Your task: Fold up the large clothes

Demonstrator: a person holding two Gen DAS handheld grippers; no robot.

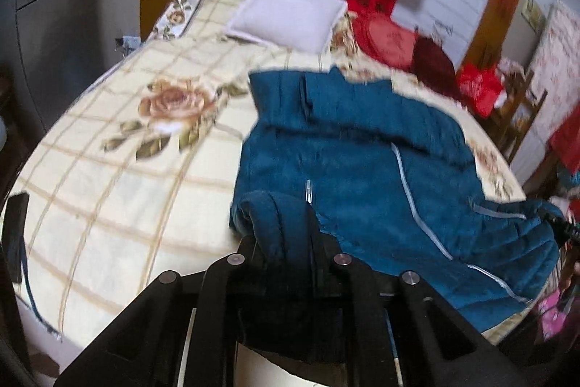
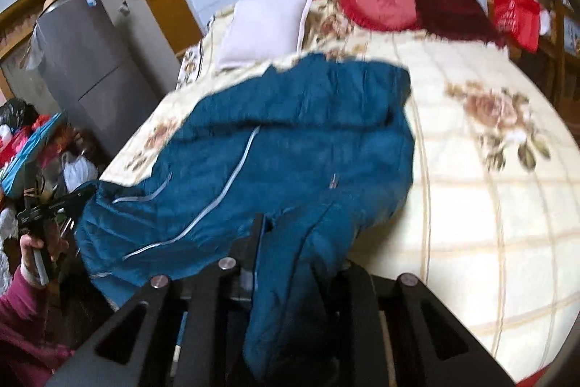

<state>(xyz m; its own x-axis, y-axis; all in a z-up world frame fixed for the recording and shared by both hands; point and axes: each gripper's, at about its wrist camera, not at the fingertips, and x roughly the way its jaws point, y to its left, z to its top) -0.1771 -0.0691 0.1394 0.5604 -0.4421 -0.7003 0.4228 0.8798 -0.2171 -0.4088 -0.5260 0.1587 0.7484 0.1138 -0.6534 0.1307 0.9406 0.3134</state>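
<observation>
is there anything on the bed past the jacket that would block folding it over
Nothing visible does. Both grippers, left and right, grip the blue jacket's near edge. The quilt beyond it is bare up to the pale pillow and red cushion at the far end.

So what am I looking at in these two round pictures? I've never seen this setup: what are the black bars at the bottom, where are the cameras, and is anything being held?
No robot here: a person holds a two-finger gripper in each hand, and each gripper carries a wide-angle camera looking along its fingers. The black bars are those fingers. One picture comes from the left gripper, the other from the right gripper. On the bed, with its cream floral cover, lies a blue quilted jacket; a pale pillow and red cushions sit at the far end. Each gripper is pinched shut on a part of the jacket nearest the cameras. In the right-hand picture, the person's other hand and the left gripper show at the left edge.
</observation>
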